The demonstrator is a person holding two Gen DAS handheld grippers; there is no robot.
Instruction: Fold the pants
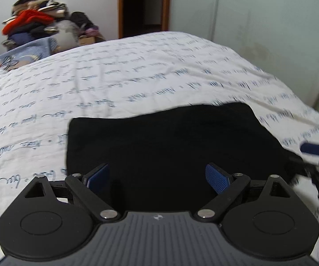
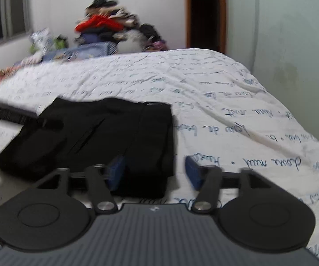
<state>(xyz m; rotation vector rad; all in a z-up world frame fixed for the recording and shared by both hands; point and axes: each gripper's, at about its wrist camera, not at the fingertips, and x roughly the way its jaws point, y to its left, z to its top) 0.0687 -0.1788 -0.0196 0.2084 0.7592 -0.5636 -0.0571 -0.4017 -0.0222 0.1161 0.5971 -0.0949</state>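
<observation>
Black pants (image 2: pixel 97 137) folded on bed (image 2: pixel 203 84)

The black pants (image 2: pixel 97 137) are lying folded into a compact rectangle on the white bedspread (image 2: pixel 226 102), which is showing lines of blue handwriting print. The right gripper (image 2: pixel 153 174) is hovering over the near right corner of the pants, its blue pads (image 2: pixel 193 175) standing apart with nothing pressed between them; the left pad is sitting over the cloth, the right one over bare bedspread. The other gripper (image 2: pixel 15 115) is reaching in, blurred, from the left edge. A heap of clothes (image 2: pixel 108 26) is piling up against the far wall, beside a dark doorway (image 2: pixel 204 13).
</observation>
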